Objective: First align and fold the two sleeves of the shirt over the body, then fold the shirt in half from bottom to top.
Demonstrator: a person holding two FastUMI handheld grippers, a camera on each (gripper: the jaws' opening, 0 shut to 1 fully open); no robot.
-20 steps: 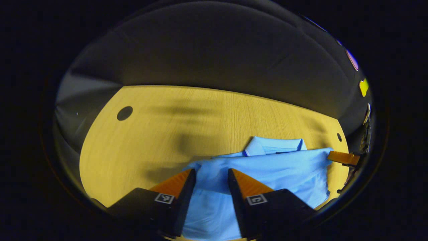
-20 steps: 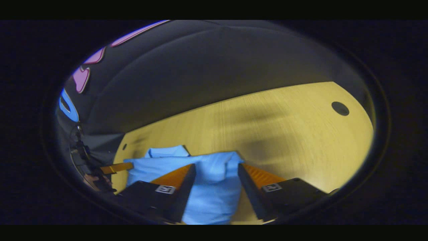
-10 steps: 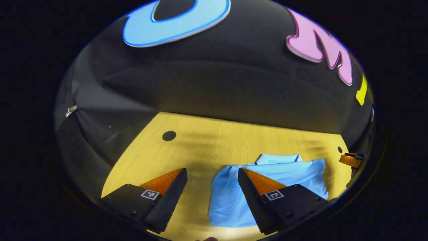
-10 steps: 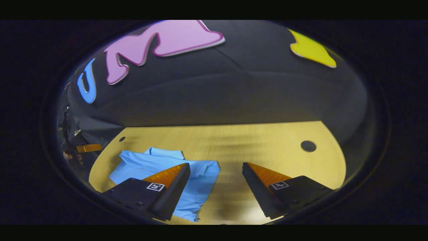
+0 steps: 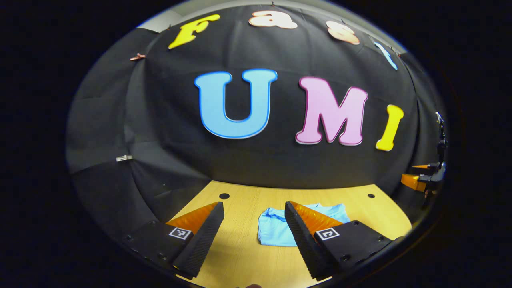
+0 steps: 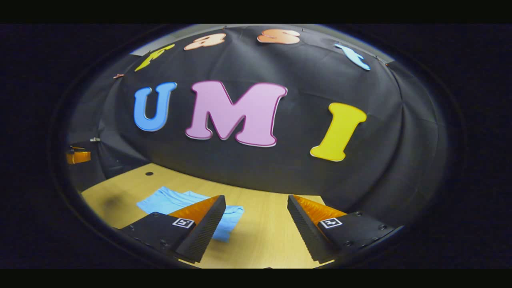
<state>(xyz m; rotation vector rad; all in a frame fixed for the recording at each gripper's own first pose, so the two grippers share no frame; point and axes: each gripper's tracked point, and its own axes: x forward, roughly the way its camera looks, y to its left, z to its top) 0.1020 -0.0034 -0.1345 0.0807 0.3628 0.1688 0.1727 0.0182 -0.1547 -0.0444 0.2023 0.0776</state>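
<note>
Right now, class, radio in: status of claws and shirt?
Left claw open, right claw open, both raised. Shirt folded on table. Nothing obstructing.

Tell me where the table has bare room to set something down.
Bare wood on the table left of the shirt, out to the small hole. More beyond the shirt toward the right claw. The shirt's patch is taken.

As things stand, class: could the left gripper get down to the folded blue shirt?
Probably yes: the left gripper is open, holds nothing, and the folded blue shirt lies uncovered on the wooden table just ahead.
</note>
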